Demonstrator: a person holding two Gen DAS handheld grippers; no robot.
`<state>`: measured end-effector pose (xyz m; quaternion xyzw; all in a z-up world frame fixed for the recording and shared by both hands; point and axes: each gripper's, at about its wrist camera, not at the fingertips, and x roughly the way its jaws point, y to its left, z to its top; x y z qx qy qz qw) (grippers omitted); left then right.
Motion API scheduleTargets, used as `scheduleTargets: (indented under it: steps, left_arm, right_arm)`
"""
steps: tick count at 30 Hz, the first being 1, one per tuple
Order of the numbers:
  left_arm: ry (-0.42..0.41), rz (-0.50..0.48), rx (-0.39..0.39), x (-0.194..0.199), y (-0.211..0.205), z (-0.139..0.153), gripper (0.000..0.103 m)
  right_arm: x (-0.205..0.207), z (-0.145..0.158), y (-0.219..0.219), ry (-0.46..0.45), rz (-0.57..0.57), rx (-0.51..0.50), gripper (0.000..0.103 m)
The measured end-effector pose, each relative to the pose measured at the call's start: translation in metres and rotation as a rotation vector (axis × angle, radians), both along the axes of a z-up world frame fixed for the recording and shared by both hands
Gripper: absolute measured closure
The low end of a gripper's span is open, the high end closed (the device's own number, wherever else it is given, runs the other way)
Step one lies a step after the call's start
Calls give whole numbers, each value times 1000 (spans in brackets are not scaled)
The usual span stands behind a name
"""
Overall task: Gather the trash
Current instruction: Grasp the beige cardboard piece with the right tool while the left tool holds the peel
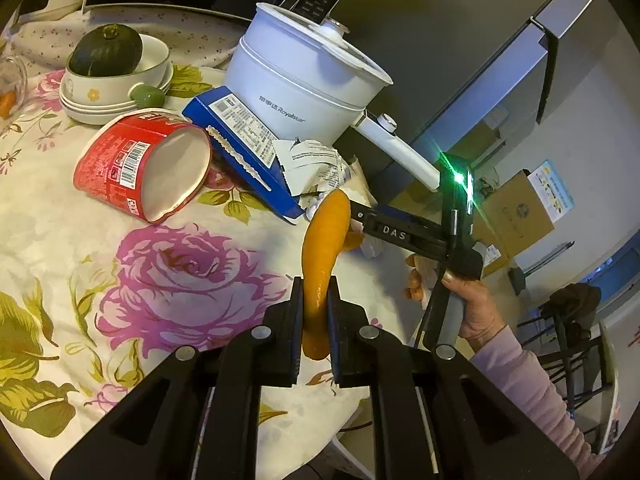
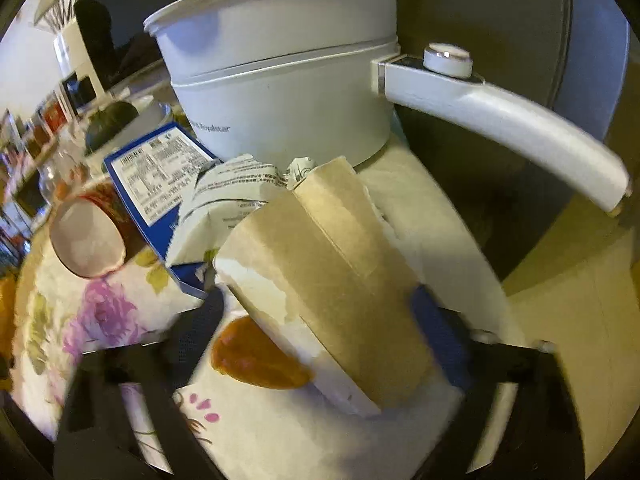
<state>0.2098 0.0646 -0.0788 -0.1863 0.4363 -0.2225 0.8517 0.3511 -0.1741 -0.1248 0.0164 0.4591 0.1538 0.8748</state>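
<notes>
Our left gripper (image 1: pixel 316 300) is clamped on a long curved orange peel (image 1: pixel 324 248) above the flowered tablecloth (image 1: pixel 120 264). Our right gripper (image 2: pixel 320 312) stands apart around a torn brown-and-white paper carton (image 2: pixel 336 264), near the white electric pot (image 2: pixel 280 80).

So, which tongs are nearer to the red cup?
Left. The left tongs, shut on the orange peel, are nearer the red cup; the right tongs are farther, around a brown paper piece.
</notes>
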Motion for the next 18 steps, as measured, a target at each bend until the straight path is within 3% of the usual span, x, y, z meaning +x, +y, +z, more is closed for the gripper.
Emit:
scheduleTargets:
  steps: [3,5,7,9,10,11,12,13,15,18]
  left_arm:
    - [0,6,-5,2,0,0,92]
    - [0,6,-5,1,-1,-1,92]
    - [1,5,-3,2,-2,-1,92]
    - [4,4,-3,2,-3,-2,92]
    - [6,5,-6,2,-3,-3,92]
    - [8,5,-9,2,-2,-2,92]
    - [8,6,-11,2,-2,-2,92]
    - [6,6,-12,1,-1,-1,92]
    - [3,7,-13,1,0,0,92]
    - [12,9,-18,2,1,-2,92]
  right_arm:
    - [-4,6,-5,-32,-13,26,68]
    - [-5,12,-7,-42,-21,51,90]
    - [-7,17,-8,-47,-29,52,99]
    - [-8,18,-6,-46,-20,35,98]
    - [-9,17,-5,-35,-22,24,90]
    - [-11,16,-8,-22,-27,22,63]
    - [-13,16,-10,-25,-55,19,21]
    - [-18,19,-14,-63,-85,23,8]
    - [-19,23,-19,-85,-63,36,7]
    - [-11,20,-17,-78,-43,-53,7]
